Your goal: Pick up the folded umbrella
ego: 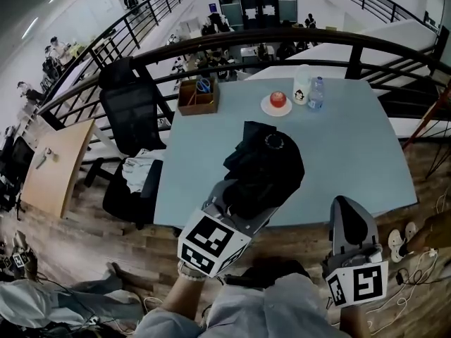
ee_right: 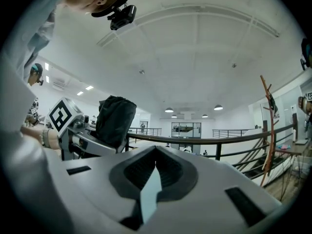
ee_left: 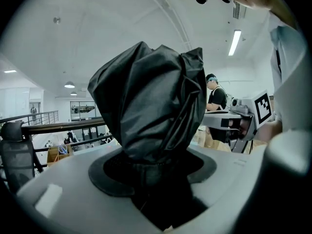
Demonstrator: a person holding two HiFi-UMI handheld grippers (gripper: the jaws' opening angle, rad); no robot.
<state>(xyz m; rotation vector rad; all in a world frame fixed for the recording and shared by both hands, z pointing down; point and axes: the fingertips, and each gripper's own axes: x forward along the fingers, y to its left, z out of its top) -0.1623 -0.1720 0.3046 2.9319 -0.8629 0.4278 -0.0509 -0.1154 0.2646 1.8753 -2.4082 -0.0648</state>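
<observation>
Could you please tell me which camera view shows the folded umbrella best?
The left gripper view: the umbrella fills the frame, clamped in the left gripper. The head view shows it from above, over the table; the right gripper view shows it small, off to the left.

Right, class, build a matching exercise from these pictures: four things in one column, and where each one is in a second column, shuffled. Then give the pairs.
Things:
1. umbrella
2. plate
3. wooden box
4. right gripper

Places:
A. far left corner of the table
B. empty and shut, by the table's near edge
C. clamped in the left gripper
D. under a round red thing

Pairs: 1-C, 2-D, 3-A, 4-B
</observation>
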